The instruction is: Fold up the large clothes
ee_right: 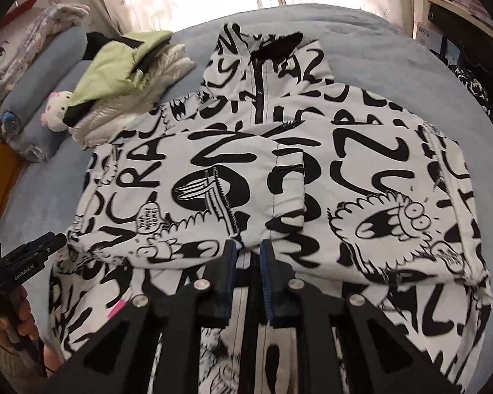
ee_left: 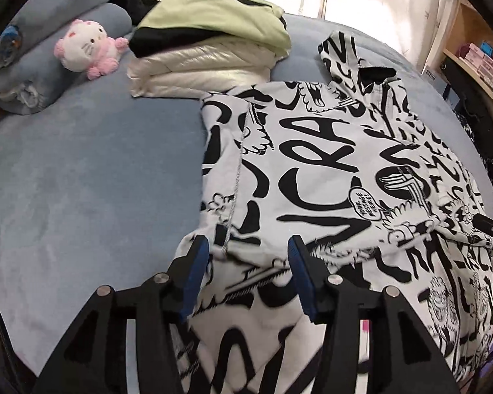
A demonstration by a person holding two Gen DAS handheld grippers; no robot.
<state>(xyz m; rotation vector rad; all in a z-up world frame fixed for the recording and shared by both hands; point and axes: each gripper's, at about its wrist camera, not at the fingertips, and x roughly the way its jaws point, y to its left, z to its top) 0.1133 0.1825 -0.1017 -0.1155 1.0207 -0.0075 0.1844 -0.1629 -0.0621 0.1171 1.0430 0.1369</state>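
A large white jacket [ee_left: 328,177] with black graffiti print lies flat on the blue bed, hood towards the window. Both sleeves are folded across its chest [ee_right: 233,177]. My left gripper [ee_left: 247,250] hovers over the near left part of the jacket, jaws open, cloth below them but nothing pinched. It also shows at the left edge of the right wrist view as a black gripper [ee_right: 39,249] in a person's hand [ee_right: 13,315]. My right gripper [ee_right: 248,250] stands at the sleeve ends, jaws narrow, a white fold of the jacket caught between the pads.
A folded stack of a green-and-black garment [ee_left: 213,16] on a white puffer [ee_left: 197,69] sits at the head of the bed. A pink-and-white plush cat [ee_left: 85,46] and rolled blue bedding [ee_left: 33,59] lie left. Shelves [ee_left: 476,52] stand right. Bare blue bedsheet [ee_left: 92,180] lies left of the jacket.
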